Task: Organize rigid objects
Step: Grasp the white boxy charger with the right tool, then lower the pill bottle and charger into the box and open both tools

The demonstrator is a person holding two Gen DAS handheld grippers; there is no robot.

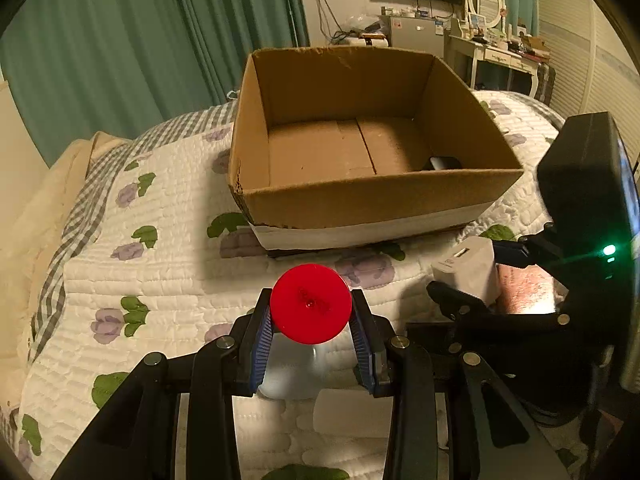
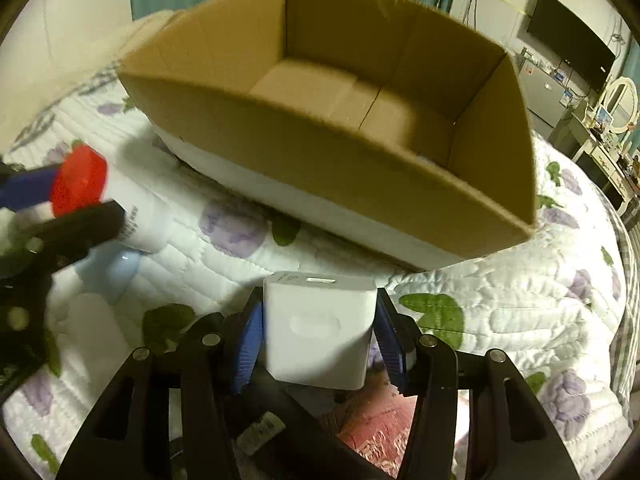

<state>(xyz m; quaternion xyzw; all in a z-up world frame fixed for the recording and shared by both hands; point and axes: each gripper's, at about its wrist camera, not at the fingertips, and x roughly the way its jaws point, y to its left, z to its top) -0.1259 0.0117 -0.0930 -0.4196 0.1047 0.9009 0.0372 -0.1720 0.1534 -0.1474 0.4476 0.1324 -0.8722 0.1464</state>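
My left gripper (image 1: 311, 312) is shut on a white bottle with a red cap (image 1: 310, 302), held above the quilt in front of the open cardboard box (image 1: 376, 196). The bottle also shows in the right wrist view (image 2: 80, 186). My right gripper (image 2: 320, 332) is shut on a white power adapter (image 2: 320, 328), held above the quilt near the box's front wall (image 2: 320, 176); the adapter also shows in the left wrist view (image 1: 468, 268). A small dark object (image 1: 444, 163) lies in the box's near right corner.
The box stands on a bed with a white floral quilt (image 1: 140, 280). Green curtains (image 1: 120, 40) hang behind. A pink patterned item (image 2: 380, 424) and a small white bottle (image 2: 92, 320) lie on the quilt below my right gripper. A dresser with a mirror (image 1: 486, 0) stands far right.
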